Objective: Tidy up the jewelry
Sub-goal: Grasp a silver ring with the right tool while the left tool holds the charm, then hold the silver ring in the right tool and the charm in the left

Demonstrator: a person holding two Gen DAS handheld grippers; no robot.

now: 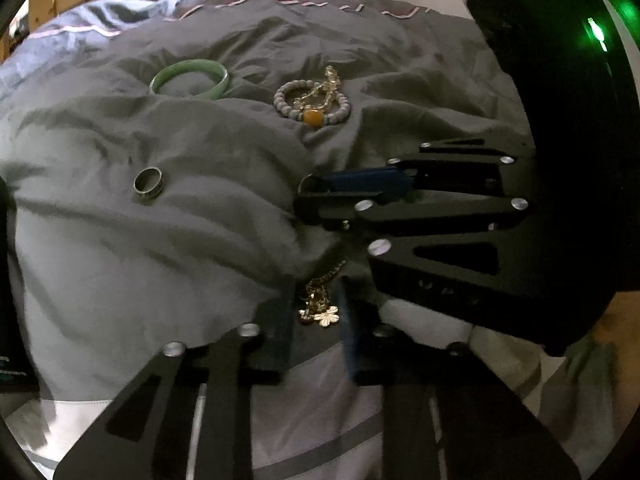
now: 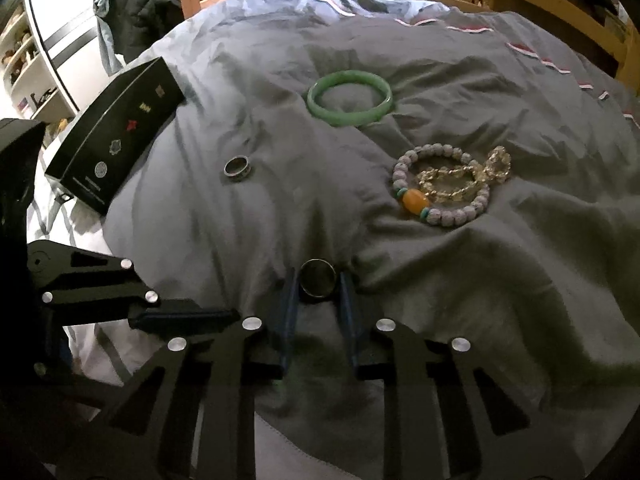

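Left tool [image 1: 316, 316] nearly closed; right tool [image 2: 318, 300] slightly apart, both angled down.

Dim, soft-focus fisheye views with dark curved edges and green glare.

Both handheld tools were matte black. The left gripper [image 1: 316, 312] had flat angular linkage arms with triangular cut-outs, joined by round silver screw heads, and its fingers [image 1: 348, 336] carried dark blue pads. The right gripper [image 2: 318, 300] was built the same way: black plates, silver pivots, and narrow blue-padded fingers [image 2: 347, 312]. Its bulky black housing bore a glowing green indicator light [image 1: 596, 32].
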